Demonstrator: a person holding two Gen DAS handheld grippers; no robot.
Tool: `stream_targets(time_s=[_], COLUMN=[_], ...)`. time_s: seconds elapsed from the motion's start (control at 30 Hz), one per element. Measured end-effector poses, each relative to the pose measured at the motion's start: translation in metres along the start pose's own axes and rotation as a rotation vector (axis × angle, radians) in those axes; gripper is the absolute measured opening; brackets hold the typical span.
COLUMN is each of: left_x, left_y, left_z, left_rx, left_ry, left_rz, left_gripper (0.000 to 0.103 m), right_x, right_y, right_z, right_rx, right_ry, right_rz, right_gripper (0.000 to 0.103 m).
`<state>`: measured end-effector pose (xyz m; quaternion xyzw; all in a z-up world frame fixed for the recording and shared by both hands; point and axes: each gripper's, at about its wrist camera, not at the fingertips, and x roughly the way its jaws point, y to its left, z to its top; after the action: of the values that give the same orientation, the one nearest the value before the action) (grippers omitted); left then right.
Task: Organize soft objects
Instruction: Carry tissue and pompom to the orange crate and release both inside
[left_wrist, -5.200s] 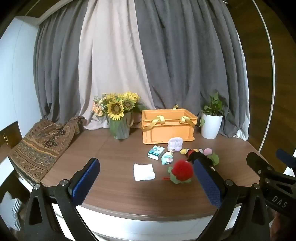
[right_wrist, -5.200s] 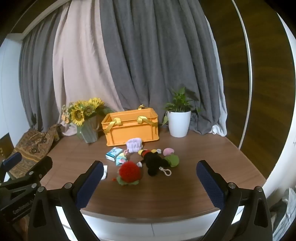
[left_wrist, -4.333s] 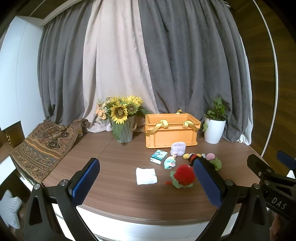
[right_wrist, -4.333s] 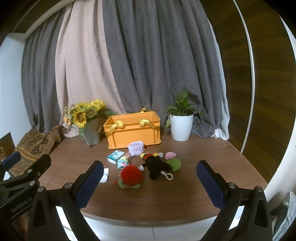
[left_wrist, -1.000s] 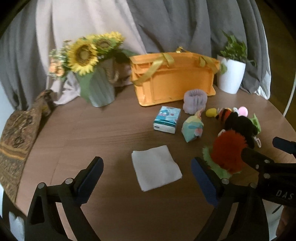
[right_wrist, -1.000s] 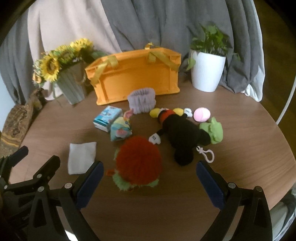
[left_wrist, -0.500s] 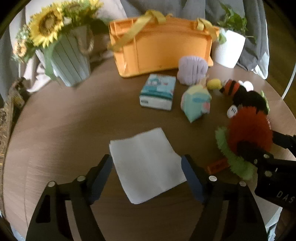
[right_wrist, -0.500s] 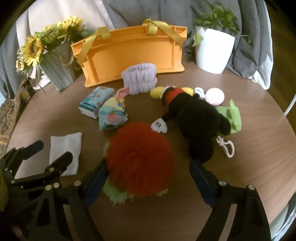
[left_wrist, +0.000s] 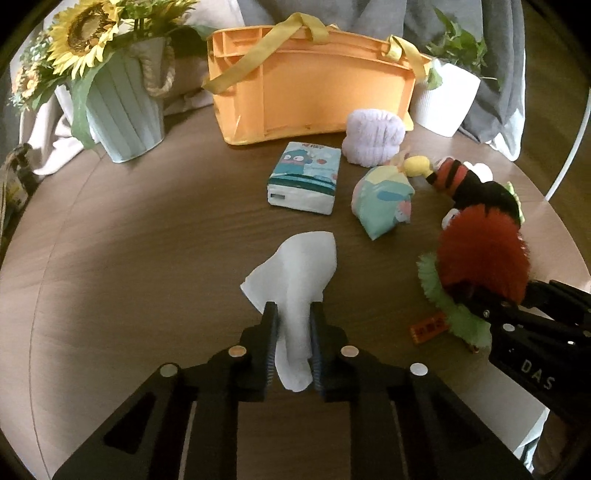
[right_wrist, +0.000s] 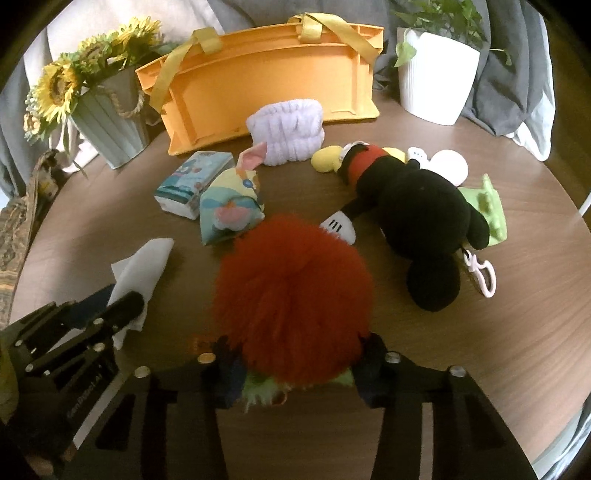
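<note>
While both tongs grip, orange crate (left_wrist: 314, 96) hides its inside.

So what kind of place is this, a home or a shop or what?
Probably a home living space, or a room staged like one: a round wooden table stands before floor-length curtains, with a vase of sunflowers, a potted plant and an orange basket along its back.

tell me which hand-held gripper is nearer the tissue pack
Left. The left hand-held gripper, pinching the white cloth, sits just before the tissue pack; the right hand-held gripper clamps the red plush farther right.
</note>
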<state>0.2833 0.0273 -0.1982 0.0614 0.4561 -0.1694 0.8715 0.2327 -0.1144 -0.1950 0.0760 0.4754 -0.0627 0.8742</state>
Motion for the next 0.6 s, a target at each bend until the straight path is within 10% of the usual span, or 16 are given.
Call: stream_targets(time_s=[0.6], left_x=[-0.069], left_y=[-0.011], left_z=[0.037], left_rx=[-0.046], left_ry=[-0.184], left_rz=[-0.040], left_gripper=[0.014], right_x=[-0.054], right_y=[-0.001], right_z=[0.024], right_rx=[-0.023], right_ry=[-0.142], right_rz=[0.053], right_gripper=[0.032])
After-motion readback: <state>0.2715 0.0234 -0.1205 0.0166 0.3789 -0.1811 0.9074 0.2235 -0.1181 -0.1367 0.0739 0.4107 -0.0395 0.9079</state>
